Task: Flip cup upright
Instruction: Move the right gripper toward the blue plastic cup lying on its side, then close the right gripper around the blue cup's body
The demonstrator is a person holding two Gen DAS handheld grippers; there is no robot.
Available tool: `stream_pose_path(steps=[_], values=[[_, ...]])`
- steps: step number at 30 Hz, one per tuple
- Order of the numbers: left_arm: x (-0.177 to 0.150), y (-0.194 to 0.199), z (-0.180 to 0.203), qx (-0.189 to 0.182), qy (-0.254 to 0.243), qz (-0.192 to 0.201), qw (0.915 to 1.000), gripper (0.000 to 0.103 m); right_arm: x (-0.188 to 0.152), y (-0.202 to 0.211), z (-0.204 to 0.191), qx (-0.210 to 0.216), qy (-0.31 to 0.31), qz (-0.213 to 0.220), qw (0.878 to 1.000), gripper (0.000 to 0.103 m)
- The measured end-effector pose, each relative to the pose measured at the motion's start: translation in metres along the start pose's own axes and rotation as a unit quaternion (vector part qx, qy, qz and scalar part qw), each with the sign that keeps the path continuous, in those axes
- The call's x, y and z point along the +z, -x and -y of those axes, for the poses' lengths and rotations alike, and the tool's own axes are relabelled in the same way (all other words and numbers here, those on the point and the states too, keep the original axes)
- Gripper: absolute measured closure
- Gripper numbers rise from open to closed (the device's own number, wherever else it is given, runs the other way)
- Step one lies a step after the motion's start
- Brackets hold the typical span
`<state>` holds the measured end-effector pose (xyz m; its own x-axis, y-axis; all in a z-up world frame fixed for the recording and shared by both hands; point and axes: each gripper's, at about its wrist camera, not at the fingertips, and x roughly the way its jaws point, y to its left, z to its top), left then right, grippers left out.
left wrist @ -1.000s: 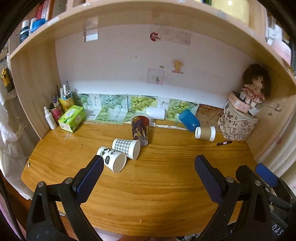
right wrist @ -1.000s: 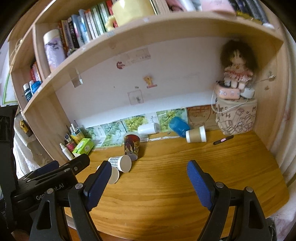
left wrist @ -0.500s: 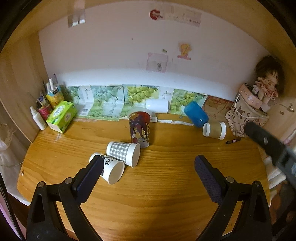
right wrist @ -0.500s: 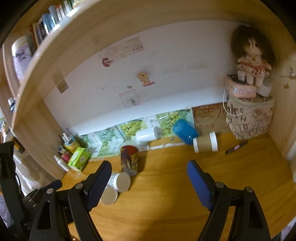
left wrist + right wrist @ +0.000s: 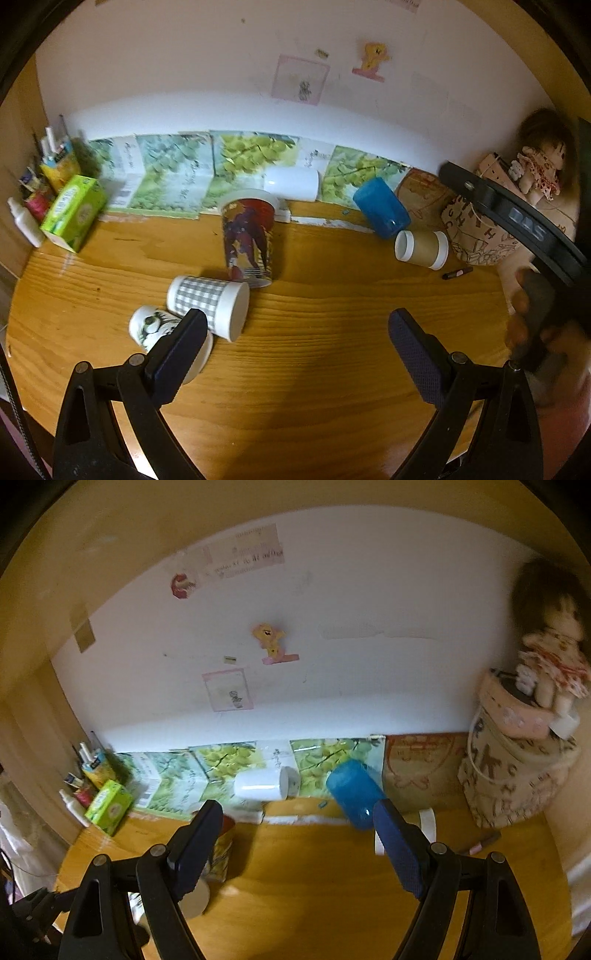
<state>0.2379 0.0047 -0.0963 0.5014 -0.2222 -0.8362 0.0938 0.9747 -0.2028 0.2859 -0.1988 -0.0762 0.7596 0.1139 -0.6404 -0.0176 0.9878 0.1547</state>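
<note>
Both my claws released, left gripper and right gripper above desk; blue cup tipped at back edge.

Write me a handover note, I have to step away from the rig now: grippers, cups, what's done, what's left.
Left gripper: open, empty, above the desk.
Right gripper: open, empty, facing the back wall.
Upside down: printed cup.
On their sides: checked cup, panda cup, white cup, brown sleeved cup. The blue cup leans against the back.
Done: nothing gripped.
Left: grip a tipped cup and stand it upright.
</note>
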Motion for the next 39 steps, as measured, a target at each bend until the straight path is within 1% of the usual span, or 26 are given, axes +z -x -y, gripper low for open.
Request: stream_pose_path(steps=[5,8,11,13,15,20,24,27,32,35,38,39], values=[[0.012,-0.02,0.0,-0.03,0.008,-0.007,0.9995,0.004,0.006,-0.042,0.013,-0.008,0.006,-0.01,1.0,0.019],[0.023,-0.034,-0.001,-0.056,0.019,-0.007,0.9982,0.004,0.007,-0.072,0.022,-0.019,0.01,-0.027,0.999,0.019],[0.033,-0.053,-0.002,-0.087,0.035,-0.012,0.9956,0.004,0.005,-0.1,0.029,-0.021,0.015,-0.046,0.999,0.019],[0.037,-0.065,0.0,-0.092,0.041,-0.016,0.9948,0.004,0.003,-0.117,0.031,-0.022,0.019,-0.058,0.998,0.019],[0.041,-0.077,0.005,-0.094,0.034,-0.021,0.9948,0.004,-0.001,-0.132,0.034,-0.028,0.026,-0.067,0.997,0.019],[0.045,-0.097,0.013,-0.121,0.036,-0.038,0.9913,0.004,-0.015,-0.165,0.039,-0.05,0.041,-0.094,0.993,0.019],[0.048,-0.104,0.017,-0.129,0.031,-0.045,0.9902,0.004,-0.026,-0.186,0.046,-0.059,0.04,-0.116,0.991,0.019],[0.05,-0.106,0.017,-0.127,0.026,-0.044,0.9905,0.004,-0.03,-0.194,0.047,-0.075,0.055,-0.116,0.989,0.018],[0.051,-0.108,0.017,-0.121,0.024,-0.044,0.9914,0.004,-0.034,-0.206,0.055,-0.074,0.049,-0.135,0.987,0.018],[0.051,-0.108,0.015,-0.119,0.025,-0.045,0.9915,0.004,-0.038,-0.213,0.058,-0.082,0.049,-0.142,0.985,0.018],[0.051,-0.108,0.014,-0.117,0.027,-0.044,0.9919,0.004,-0.041,-0.217,0.057,-0.08,0.046,-0.147,0.985,0.021],[0.05,-0.107,0.013,-0.116,0.028,-0.043,0.9919,0.004,-0.041,-0.219,0.057,-0.079,0.044,-0.148,0.985,0.024]])
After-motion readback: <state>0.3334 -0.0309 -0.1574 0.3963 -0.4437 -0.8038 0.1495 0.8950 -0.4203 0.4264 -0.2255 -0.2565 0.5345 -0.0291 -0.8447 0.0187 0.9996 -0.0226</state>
